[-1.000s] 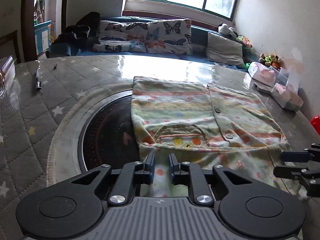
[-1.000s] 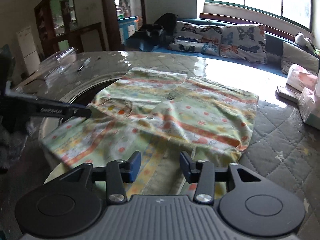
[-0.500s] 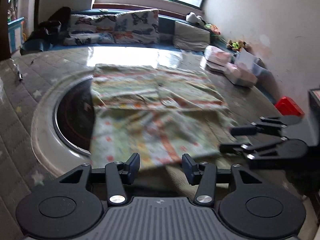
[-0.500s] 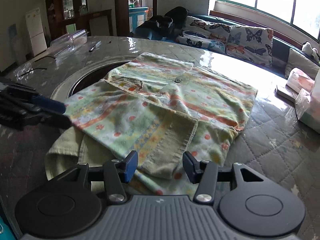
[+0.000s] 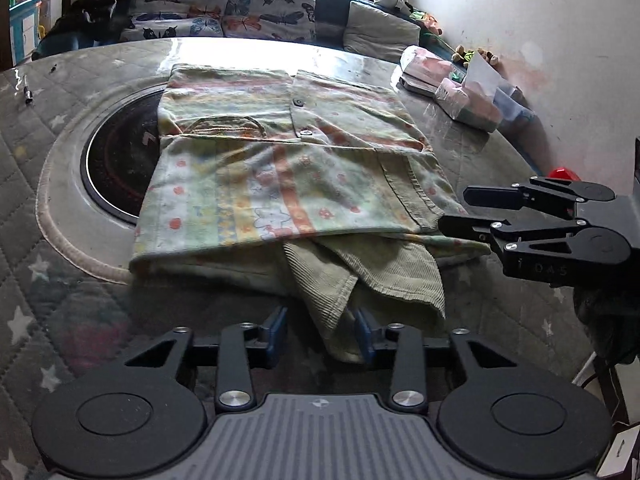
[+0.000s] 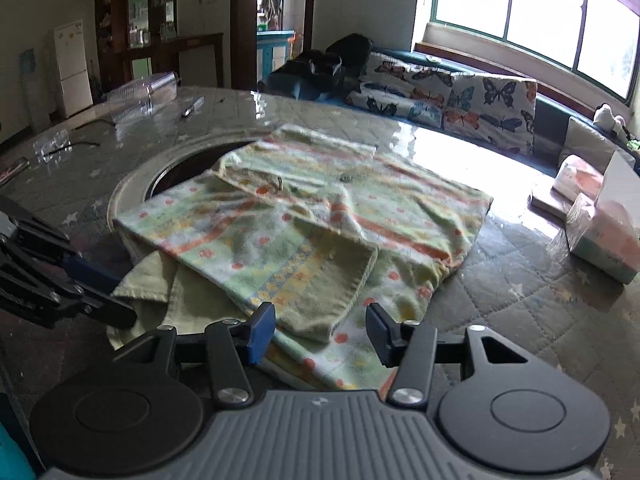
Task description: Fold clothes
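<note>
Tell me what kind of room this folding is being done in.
Most likely a home living or dining room. A bench sofa with butterfly cushions runs under a wide window, a white fridge stands by dark cabinets, and the garment lies on a large round quilted table.

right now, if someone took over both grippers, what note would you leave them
Left gripper: open, holding nothing, at the near edge of the garment, with its plain green flap between the fingers.
Right gripper: open, empty, over the near right corner of the garment.
Garment: lies on the quilted table, partly over the dark round inset. The near part is folded up over the buttoned front.
Left to do: the green ribbed part sticks out loose under the fold. Tuck it in, square the edges, then probably make the remaining folds.
</note>
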A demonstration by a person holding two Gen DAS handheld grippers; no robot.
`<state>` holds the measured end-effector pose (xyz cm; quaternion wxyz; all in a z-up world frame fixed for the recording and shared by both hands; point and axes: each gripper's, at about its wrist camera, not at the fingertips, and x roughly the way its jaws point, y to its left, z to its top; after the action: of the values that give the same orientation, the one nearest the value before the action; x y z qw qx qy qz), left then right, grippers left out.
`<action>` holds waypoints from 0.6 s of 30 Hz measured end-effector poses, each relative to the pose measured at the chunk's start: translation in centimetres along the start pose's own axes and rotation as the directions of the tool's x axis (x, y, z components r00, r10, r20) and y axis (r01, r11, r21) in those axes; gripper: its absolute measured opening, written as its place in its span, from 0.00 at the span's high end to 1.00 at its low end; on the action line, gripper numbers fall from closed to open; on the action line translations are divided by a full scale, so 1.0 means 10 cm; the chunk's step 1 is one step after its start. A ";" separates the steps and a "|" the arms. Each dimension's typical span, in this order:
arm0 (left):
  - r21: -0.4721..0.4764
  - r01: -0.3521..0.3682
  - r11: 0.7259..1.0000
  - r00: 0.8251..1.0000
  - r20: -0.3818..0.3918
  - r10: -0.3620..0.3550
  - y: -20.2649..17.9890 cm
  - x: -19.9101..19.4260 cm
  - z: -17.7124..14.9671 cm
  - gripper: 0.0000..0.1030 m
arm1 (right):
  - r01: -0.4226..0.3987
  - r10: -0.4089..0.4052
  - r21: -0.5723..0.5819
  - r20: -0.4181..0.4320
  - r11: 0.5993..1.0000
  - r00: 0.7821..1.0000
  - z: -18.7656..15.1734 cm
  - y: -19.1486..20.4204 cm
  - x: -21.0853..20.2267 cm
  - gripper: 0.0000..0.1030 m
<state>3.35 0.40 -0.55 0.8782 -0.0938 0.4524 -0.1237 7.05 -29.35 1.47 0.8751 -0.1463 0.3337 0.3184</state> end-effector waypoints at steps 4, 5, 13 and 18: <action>-0.005 0.004 1.000 1.000 0.002 -0.004 -0.01 0.01 0.01 0.73 | 0.001 -0.001 0.011 0.023 1.000 1.000 0.05 0.02 0.08 0.57; -0.005 0.004 1.000 1.000 0.004 -0.004 -0.01 0.00 0.01 0.75 | 0.024 -0.024 0.012 0.017 1.000 1.000 0.05 0.00 0.13 0.58; -0.008 0.025 1.000 1.000 0.011 -0.025 0.00 0.01 0.04 0.77 | 0.082 -0.080 0.047 -0.053 0.995 0.995 -0.09 -0.18 0.23 0.56; -0.008 0.052 0.999 0.998 0.044 -0.051 -0.01 -0.08 0.14 0.89 | 0.077 -0.077 -0.004 -0.024 0.997 0.997 -0.06 -0.14 0.09 0.49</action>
<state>3.99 0.63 0.87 0.8840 -0.1124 0.4309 -0.1421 8.17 -30.25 0.53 0.8824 -0.1643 0.3378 0.2833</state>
